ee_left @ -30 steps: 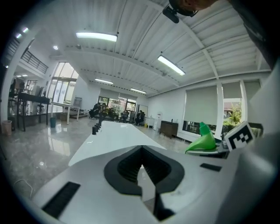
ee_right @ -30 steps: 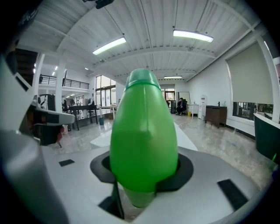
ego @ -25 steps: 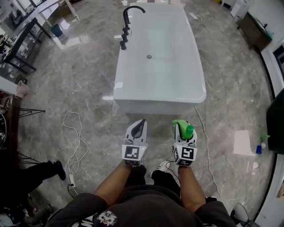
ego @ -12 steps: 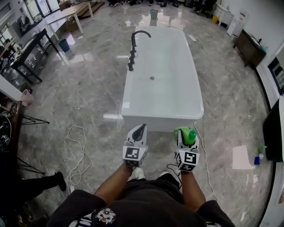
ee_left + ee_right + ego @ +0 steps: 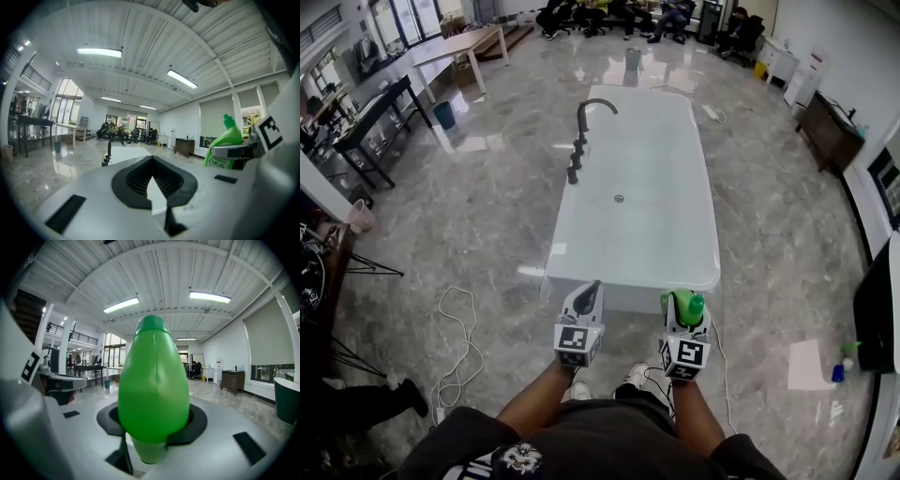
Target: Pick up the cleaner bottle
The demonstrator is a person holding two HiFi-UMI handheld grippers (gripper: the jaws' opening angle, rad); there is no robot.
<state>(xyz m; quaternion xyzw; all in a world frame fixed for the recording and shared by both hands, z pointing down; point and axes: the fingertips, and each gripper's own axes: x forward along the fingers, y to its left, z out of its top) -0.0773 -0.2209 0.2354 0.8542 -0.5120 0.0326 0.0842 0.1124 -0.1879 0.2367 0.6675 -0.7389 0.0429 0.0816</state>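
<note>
Right gripper point(image 5: 680, 309): jaws spread around the body of the green cleaner bottle point(image 5: 153, 385) and pinching it from both sides; the right gripper view shows the bottle filling the gap between the black pads.
Cleaner bottle: off the floor, held in the air just short of the near end of the white bathtub point(image 5: 628, 274), over its right corner, with its green cap pointing up and away from the person.
Left gripper point(image 5: 592, 289): jaws pressed together, tips meeting, nothing between them; it hangs just short of the bathtub's near end, toward the left corner.
Grippers to each other: side by side and apart, both pointing toward the bathtub, each with its marker cube on the end nearest the person.
Bathtub: freestanding, long axis running away from the person, on a glossy grey marble floor point(image 5: 487, 216).
Black faucet point(image 5: 584, 127): stands at the bathtub's left rim, in the far half, its spout arching over the basin.
Drain point(image 5: 619, 198): in the bathtub's floor, near its middle.
White cable point(image 5: 455, 337): looped on the floor to the left of the bathtub's near end.
Pale sheet point(image 5: 811, 364): flat on the floor to the right of the bathtub's near end, well apart from it.
Seated people point(image 5: 619, 14): far beyond the bathtub's far end.
</note>
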